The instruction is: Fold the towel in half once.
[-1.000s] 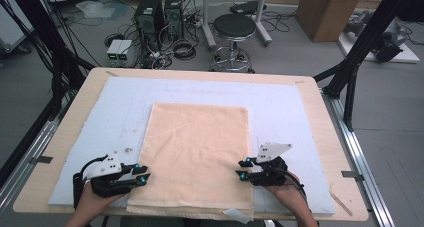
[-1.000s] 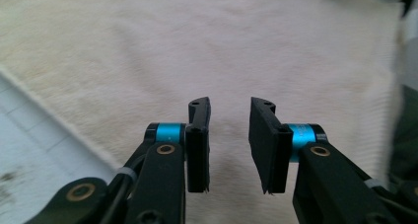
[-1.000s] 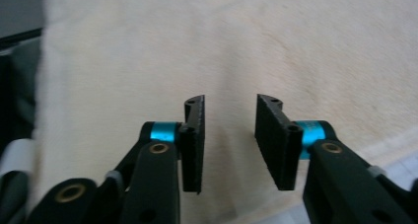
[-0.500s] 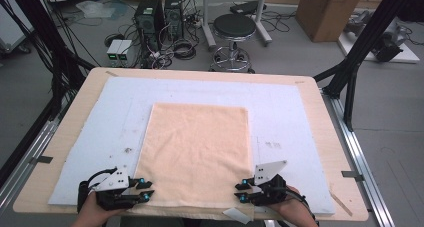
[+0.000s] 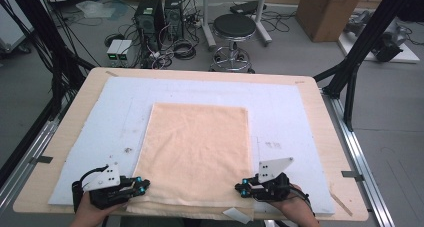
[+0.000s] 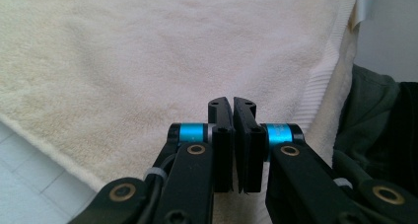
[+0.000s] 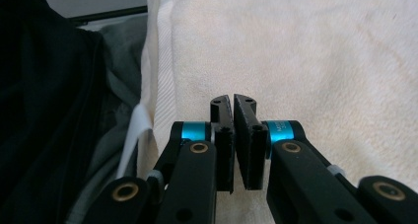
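Both grippers drop back from their spots a second ago on the side edges of the towel [image 5: 195, 154] to its near corners at the table's front edge. Left gripper [image 5: 141, 185] now sits at the near-left corner, right gripper [image 5: 241, 189] at the near-right corner; hands show less in the high view, mostly cut off by the bottom edge. Jaws on both have just been closing: they stood apart a second ago, now pads are nearly together, pressed down on the towel edge in each gripper view. Whether cloth is pinched between them is not visible.
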`<control>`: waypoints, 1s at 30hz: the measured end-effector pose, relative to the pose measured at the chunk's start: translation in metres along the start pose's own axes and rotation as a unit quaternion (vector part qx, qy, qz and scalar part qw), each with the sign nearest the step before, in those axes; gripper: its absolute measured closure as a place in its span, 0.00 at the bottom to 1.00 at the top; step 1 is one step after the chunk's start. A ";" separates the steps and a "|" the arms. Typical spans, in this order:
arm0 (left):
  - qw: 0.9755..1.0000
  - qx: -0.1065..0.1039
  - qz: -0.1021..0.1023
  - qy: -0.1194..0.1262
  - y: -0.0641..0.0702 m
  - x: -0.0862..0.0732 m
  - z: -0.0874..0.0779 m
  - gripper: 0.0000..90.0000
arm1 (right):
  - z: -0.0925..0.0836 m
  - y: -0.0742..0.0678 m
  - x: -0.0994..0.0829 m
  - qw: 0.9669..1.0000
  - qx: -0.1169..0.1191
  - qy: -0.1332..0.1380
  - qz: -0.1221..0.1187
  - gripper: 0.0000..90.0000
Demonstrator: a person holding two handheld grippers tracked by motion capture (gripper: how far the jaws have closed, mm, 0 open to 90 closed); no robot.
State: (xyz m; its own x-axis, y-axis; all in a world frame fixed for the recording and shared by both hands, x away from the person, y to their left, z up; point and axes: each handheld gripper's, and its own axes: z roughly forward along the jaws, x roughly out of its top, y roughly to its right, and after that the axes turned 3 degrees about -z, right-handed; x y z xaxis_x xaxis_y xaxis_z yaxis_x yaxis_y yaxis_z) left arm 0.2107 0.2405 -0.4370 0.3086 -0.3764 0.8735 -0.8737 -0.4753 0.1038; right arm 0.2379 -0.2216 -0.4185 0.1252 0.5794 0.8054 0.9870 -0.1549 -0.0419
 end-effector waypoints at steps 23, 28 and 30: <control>0.999 -0.031 0.002 -0.011 0.014 -0.006 -0.007 0.83 | 0.002 -0.017 -0.013 0.999 0.044 -0.006 0.015 0.79; 1.000 -0.021 -0.004 0.005 0.009 0.003 -0.002 0.69 | 0.001 -0.007 -0.007 1.000 0.012 0.009 0.027 0.75; 1.000 -0.014 -0.004 0.010 0.005 0.005 0.002 0.67 | 0.005 -0.001 -0.004 1.000 -0.001 0.011 0.028 0.74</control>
State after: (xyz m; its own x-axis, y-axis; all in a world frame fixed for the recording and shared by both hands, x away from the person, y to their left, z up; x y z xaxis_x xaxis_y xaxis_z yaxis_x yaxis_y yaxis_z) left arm 0.2092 0.2345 -0.4331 0.3080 -0.3568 0.8820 -0.8813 -0.4561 0.1232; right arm 0.2365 -0.2202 -0.4245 0.1787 0.5518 0.8146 0.9782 -0.1886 -0.0868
